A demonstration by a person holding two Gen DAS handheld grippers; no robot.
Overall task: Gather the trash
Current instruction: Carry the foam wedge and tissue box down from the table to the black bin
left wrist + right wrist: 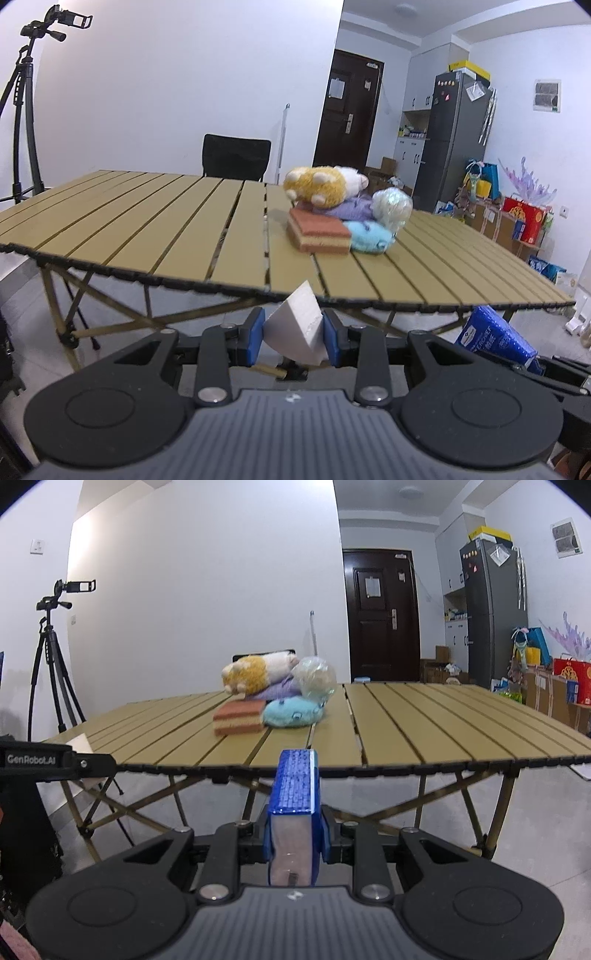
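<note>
My left gripper (pixel 293 330) is shut on a white foam chunk (pixel 295 325) and holds it just below and in front of the slatted table's near edge (pixel 221 284). My right gripper (pixel 295 823) is shut on a blue foil packet (pixel 295 786), also in front of the table edge (pixel 406 764). The blue packet also shows at the right of the left wrist view (pixel 495 339). A crumpled clear plastic bag (pixel 392 206) (pixel 316 679) rests against the toy pile on the table.
On the table lie an orange-and-white plush (pixel 321 184) (pixel 255 672), a purple plush (pixel 352 206), a light-blue plush (pixel 371 236) (pixel 291 710) and a layered sponge block (pixel 317 234) (pixel 238 718). A black chair (pixel 236 157) stands behind, a tripod (pixel 22 110) at left, and boxes (pixel 517 218) along the right wall.
</note>
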